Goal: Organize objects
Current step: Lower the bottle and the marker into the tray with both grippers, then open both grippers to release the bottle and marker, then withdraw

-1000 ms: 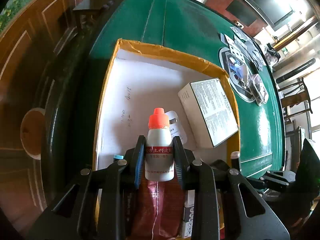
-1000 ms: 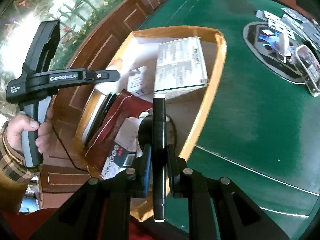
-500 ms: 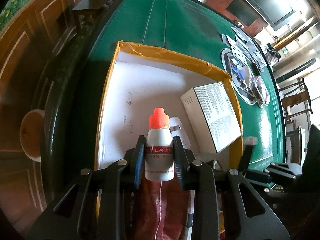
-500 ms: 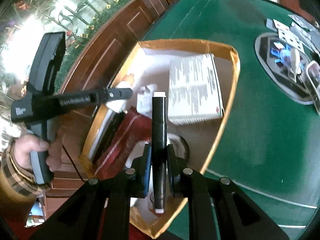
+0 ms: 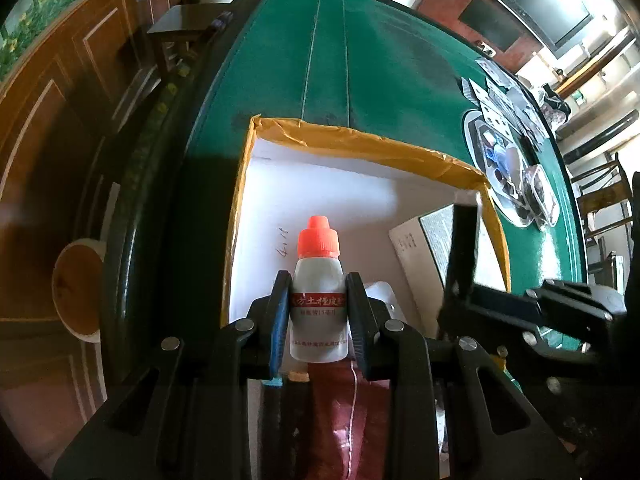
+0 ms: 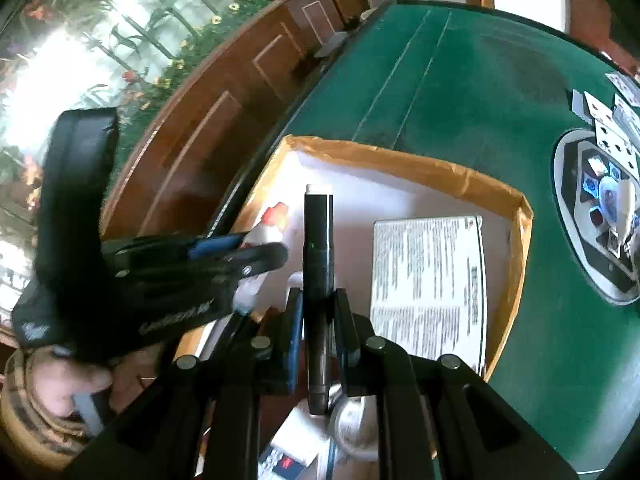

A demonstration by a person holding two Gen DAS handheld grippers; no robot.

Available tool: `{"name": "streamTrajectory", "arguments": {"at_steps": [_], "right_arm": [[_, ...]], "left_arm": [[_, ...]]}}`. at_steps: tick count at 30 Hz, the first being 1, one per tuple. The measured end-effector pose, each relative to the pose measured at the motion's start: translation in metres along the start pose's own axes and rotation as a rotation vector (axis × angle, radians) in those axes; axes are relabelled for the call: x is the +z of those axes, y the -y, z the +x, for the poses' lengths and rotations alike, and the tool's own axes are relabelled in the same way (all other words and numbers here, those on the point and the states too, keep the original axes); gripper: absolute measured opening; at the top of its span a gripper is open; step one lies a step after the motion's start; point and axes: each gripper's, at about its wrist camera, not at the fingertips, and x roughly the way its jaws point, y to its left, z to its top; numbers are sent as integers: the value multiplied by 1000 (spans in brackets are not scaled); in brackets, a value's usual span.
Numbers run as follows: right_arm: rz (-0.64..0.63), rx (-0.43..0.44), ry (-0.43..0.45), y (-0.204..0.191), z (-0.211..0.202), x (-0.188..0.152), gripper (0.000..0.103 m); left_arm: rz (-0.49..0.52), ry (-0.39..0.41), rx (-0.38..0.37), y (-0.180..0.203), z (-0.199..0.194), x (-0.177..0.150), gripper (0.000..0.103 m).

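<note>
Tools: one bottle (image 5: 318,300), one marker (image 6: 318,280)

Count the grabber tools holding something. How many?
2. The left gripper is squeezing a small white bottle with an orange cap above the open box. The right gripper is squeezing a black marker pen beside it, above the same box.

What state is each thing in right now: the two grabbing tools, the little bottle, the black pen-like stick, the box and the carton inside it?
Left tool: shut on the bottle.
Bottle: capped, upright, held over the box.
Right tool: shut on the marker.
Marker: capped, held over the box.
Box: open-topped, partly filled.
Carton: closed, lying flat.
</note>
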Motion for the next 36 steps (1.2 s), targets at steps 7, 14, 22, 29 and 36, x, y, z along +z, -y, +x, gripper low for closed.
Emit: {"name": "streamTrajectory", "arguments": {"at_steps": [7, 14, 22, 29, 36], "right_arm": [[-1, -64, -28, 2, 21, 6, 13], [0, -101, -48, 4, 30, -4, 13], [13, -127, -29, 4, 29, -4, 13], [30, -141, -20, 2, 28, -4, 13], [44, -146, -6, 2, 31, -4, 13]], "left_arm": [[19, -3, 30, -2, 10, 7, 27], [61, -8, 55, 1, 19, 8, 27], [107, -16, 83, 4, 26, 9, 27], [131, -23, 99, 2, 27, 3, 27], [158, -26, 128, 6, 26, -8, 27]]}}
